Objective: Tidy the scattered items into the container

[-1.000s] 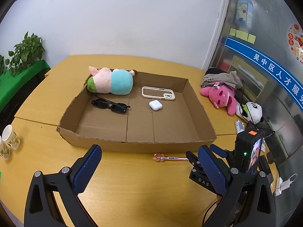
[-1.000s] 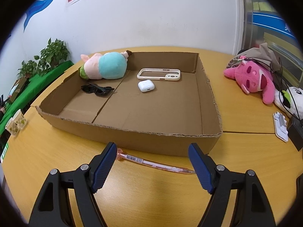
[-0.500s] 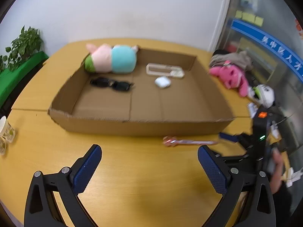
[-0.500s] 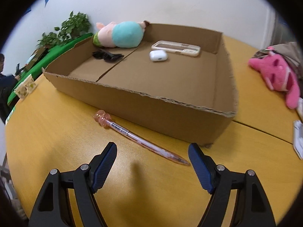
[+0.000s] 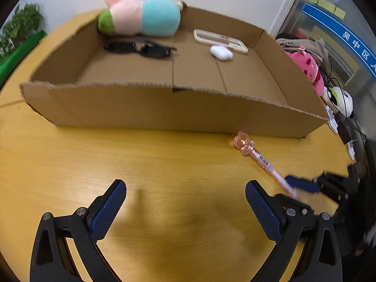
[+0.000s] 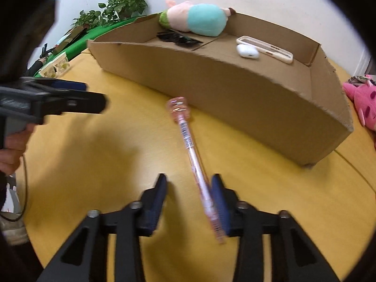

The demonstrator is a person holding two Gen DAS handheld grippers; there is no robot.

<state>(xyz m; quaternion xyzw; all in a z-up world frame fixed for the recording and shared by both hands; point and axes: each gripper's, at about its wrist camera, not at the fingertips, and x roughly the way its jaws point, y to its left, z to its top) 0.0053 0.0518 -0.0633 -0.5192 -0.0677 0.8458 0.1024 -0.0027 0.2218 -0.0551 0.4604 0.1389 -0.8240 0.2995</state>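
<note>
Mid-grab on the pink pen (image 6: pixel 191 155) lying on the table (image 6: pixel 117 145) just beside the cardboard box (image 6: pixel 235 94): right gripper (image 6: pixel 189 197) closing around its lower barrel, left gripper (image 5: pixel 185 208) spread wide and empty; next, probably pinch, lift, clear the near wall.

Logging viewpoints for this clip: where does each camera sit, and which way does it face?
Left wrist: on the left gripper, angled down over the table at the cardboard box; its open blue pads show, the right gripper at right.
Right wrist: on the right gripper, angled down at the pink pen between its closing jaws, only one pad touching; the left gripper and a hand show at left.
Both share the box, pen, plush toy, sunglasses, earbud case and phone case.
</note>
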